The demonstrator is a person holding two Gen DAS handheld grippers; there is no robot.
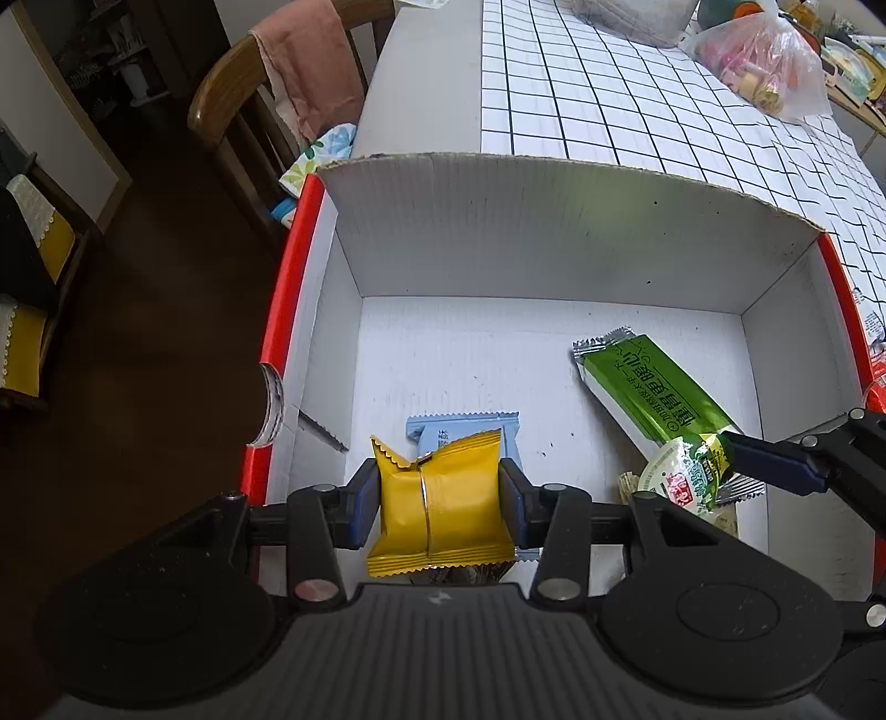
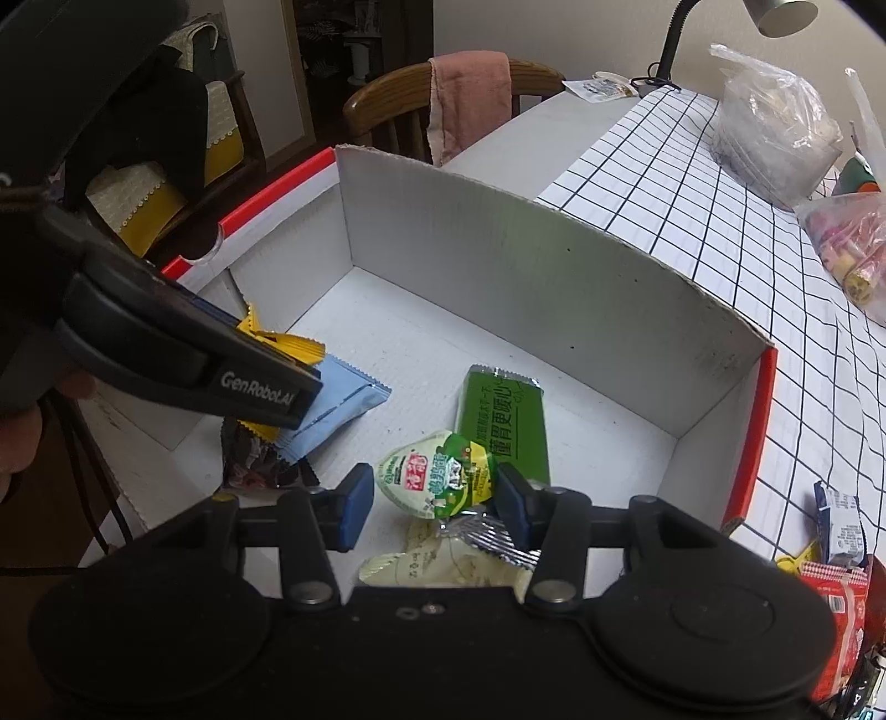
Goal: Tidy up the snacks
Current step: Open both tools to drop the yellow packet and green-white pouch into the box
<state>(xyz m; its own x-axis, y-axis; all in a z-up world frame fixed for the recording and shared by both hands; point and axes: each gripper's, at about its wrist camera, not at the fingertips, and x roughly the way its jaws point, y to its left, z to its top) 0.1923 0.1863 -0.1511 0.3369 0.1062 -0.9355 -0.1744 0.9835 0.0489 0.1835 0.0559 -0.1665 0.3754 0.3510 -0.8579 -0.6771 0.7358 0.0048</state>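
Two grippers over the white cardboard box (image 1: 554, 243): left gripper (image 1: 440, 498) clamps a yellow foil snack packet (image 1: 443, 509) above the pale blue wrapper (image 2: 338, 404); right gripper (image 2: 429, 493) looks released, round green-and-white pouch (image 2: 437, 473) touching only its right pad, so it drops straight down.

Wooden chair (image 2: 387, 94) at table's (image 1: 421, 83) far end, pink towel (image 2: 468, 99) draped over its back. Desk lamp (image 2: 720, 22) beyond grid-pattern cloth (image 2: 720, 183).
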